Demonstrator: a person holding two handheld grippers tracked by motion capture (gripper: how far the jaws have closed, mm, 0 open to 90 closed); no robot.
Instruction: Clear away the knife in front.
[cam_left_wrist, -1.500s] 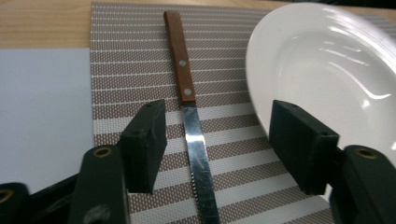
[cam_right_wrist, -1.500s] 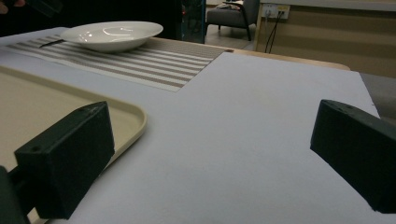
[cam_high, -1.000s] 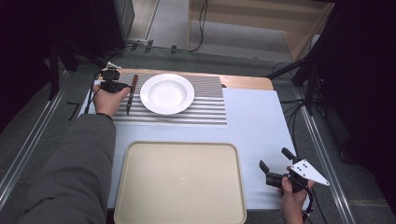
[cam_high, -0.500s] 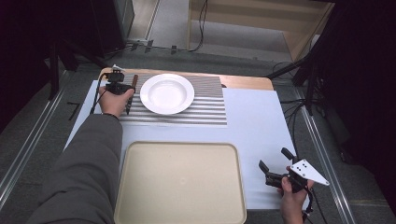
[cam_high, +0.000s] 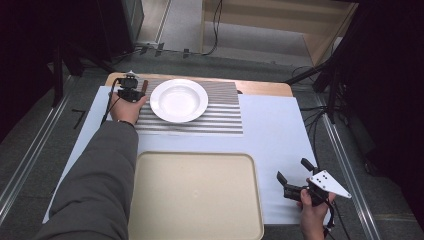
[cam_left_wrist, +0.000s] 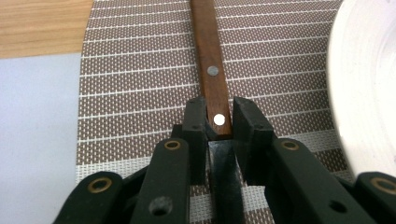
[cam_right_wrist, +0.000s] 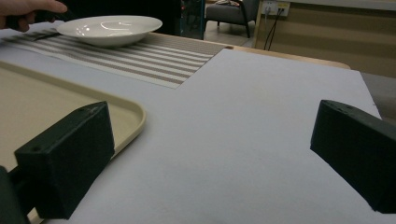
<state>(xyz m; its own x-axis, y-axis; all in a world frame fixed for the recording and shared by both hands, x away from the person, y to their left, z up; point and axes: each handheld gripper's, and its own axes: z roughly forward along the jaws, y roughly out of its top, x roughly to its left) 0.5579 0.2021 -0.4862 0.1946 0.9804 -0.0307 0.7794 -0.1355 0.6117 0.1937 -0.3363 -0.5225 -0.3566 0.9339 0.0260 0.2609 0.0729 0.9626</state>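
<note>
Left gripper (cam_left_wrist: 218, 122): jaws have just been closing and now pinch the near end of a wooden handle (cam_left_wrist: 211, 65), one pad on each flat side, the last rivet right between them. Whether it's a knife or other cutlery can't be told; the far end runs out of the left gripper view.

Handle lies flat on the striped placemat (cam_high: 220, 112), just left of the white plate (cam_high: 179, 100), near but apart from its rim.

Judgement: stiff, narrow, light; smooth varnished wood could slip or pivot in a pinch this close to the end, drooping at the far tip. A hold farther up, toward the second rivet, would balance better.

Right gripper (cam_high: 295, 176): jaws spread wide, nothing between them, hovering over the pale tabletop well right of the placemat, beside the beige tray (cam_high: 195, 230).
</note>
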